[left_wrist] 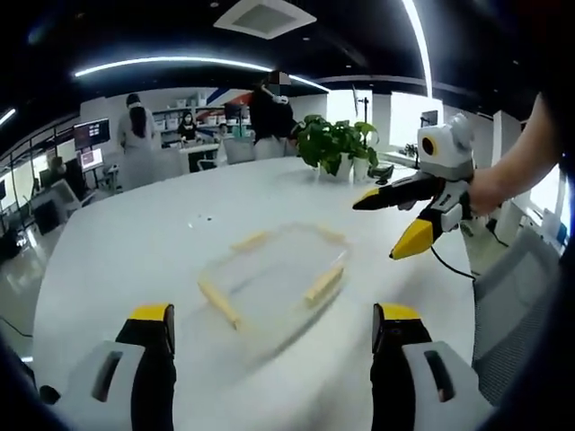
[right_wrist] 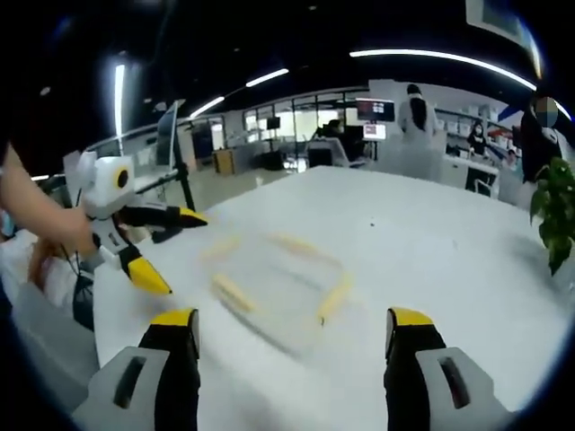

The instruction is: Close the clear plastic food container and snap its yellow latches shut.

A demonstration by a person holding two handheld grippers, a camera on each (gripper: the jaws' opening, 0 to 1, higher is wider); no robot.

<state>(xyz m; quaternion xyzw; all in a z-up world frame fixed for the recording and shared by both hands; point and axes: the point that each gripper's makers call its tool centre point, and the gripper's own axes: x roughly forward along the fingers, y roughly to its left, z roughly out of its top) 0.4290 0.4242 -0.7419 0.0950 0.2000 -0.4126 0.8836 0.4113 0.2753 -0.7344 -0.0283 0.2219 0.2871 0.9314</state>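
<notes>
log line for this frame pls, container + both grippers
container: on white table, lid on, blurred, latch state unclear | left gripper: open, above table, short of container | right gripper: open, short of container | contact: none

A broad white round-edged tabletop (left_wrist: 135,242) carries a leafy green potted plant (left_wrist: 337,144). Long ceiling light strips (left_wrist: 180,63) glow above office desks, monitors (right_wrist: 375,109) and standing people (left_wrist: 137,126).

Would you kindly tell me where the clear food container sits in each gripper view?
Left gripper view: the container lies at centre on the white table, ahead of the open tongs.
Right gripper view: it lies at centre, blurred.
Shared landmark: the potted plant.
</notes>
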